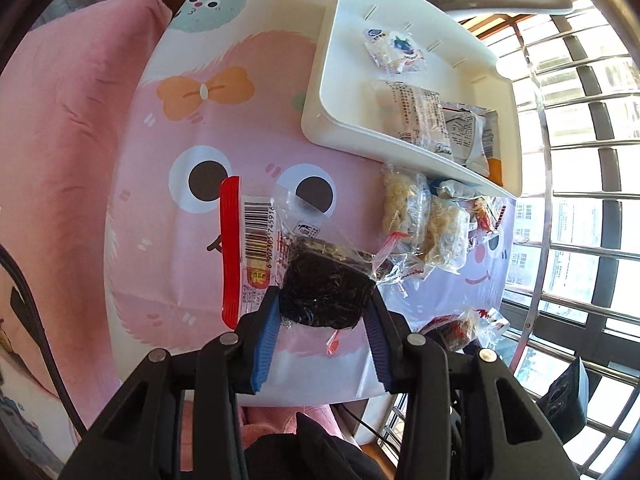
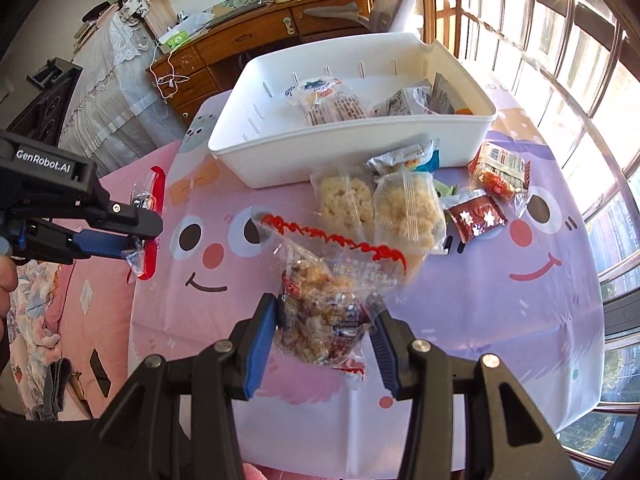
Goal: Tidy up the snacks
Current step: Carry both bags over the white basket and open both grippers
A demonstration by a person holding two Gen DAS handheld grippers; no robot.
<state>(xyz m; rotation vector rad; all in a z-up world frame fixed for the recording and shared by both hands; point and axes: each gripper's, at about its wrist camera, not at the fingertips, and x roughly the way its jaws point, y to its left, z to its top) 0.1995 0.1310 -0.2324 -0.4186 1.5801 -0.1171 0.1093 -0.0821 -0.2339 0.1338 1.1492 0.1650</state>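
My left gripper [image 1: 326, 312] was clamped on a dark snack cake in a clear red-edged wrapper [image 1: 320, 292], held clear above the cartoon tablecloth [image 1: 192, 128]. My right gripper [image 2: 328, 320] was clenched on a clear packet of pale brown puffed pieces [image 2: 324, 316], its red zigzag edge pointing toward the white bin [image 2: 320, 148]. Several packets already lay inside that bin. Just in front of it, on the cloth, sat two pale rice-crisp packets [image 2: 380, 206] side by side, with a dark red packet [image 2: 476, 216] to their right.
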